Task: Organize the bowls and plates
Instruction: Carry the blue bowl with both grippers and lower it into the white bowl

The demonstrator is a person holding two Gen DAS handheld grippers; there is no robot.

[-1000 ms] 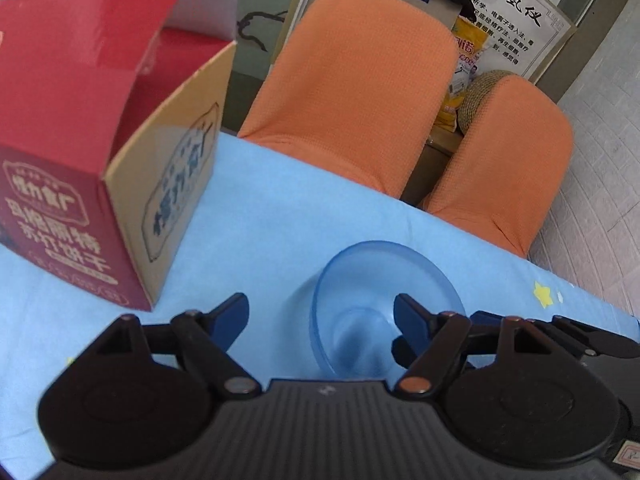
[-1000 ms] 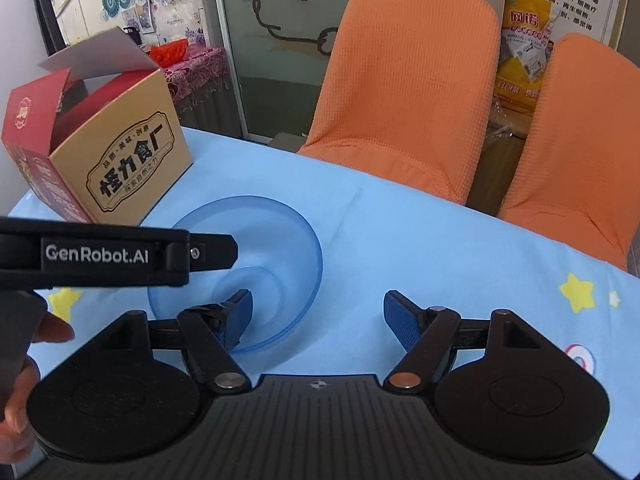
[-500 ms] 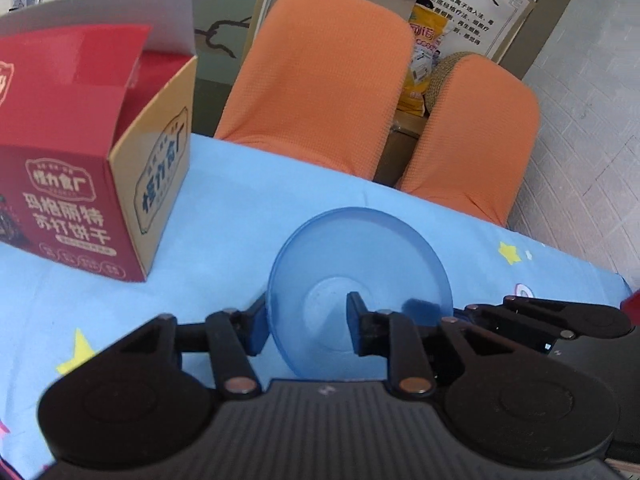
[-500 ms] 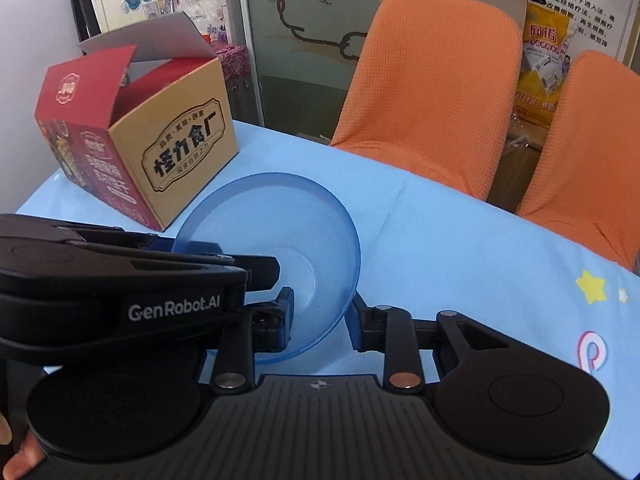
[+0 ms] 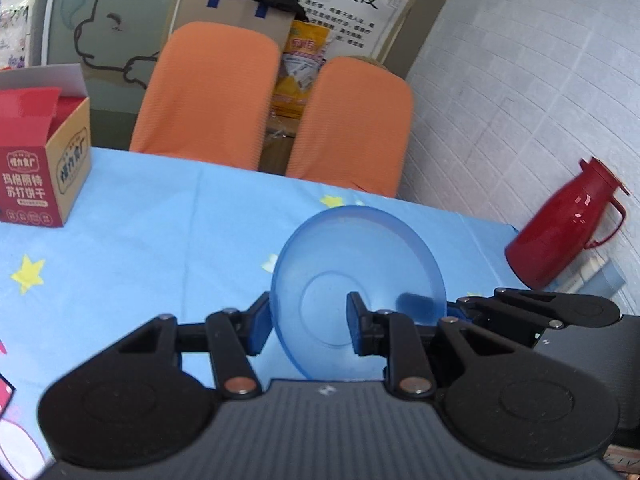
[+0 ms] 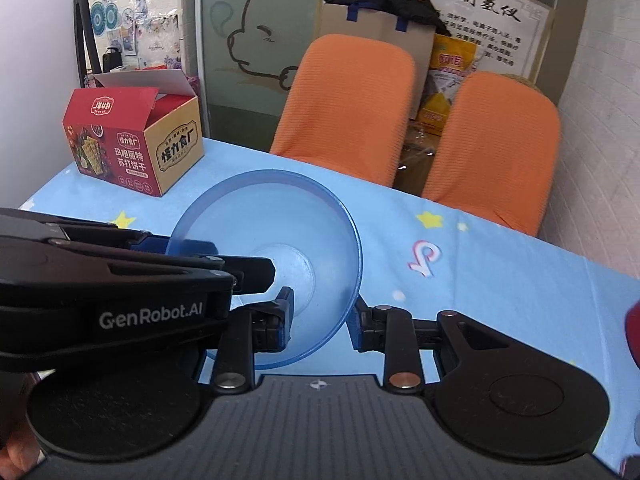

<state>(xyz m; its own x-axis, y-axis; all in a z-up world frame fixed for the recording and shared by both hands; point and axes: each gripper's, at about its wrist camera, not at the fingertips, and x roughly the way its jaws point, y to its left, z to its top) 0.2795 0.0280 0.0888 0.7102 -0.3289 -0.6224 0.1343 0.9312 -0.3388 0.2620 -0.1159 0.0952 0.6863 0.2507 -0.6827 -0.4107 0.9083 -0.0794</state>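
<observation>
A translucent blue bowl point(image 5: 356, 268) is held up above the blue tablecloth, tilted so that its inside faces me. My left gripper point(image 5: 306, 326) is shut on the bowl's left rim. My right gripper point(image 6: 322, 322) is shut on the right rim of the same bowl point(image 6: 272, 232). The right gripper's fingers point(image 5: 520, 304) show at the right of the left wrist view. The left gripper's body point(image 6: 120, 280) crosses the left of the right wrist view and hides part of the bowl.
An open red and tan biscuit box point(image 6: 132, 144) stands at the table's far left, also in the left wrist view point(image 5: 40, 160). A red thermos jug point(image 5: 568, 224) stands by the right wall. Two orange chairs point(image 5: 208, 96) stand behind the table point(image 5: 160, 220).
Both grippers closed on the bowl's rim and lifted it off the table. The bowl has moved right and away from the box, tilting upright.
</observation>
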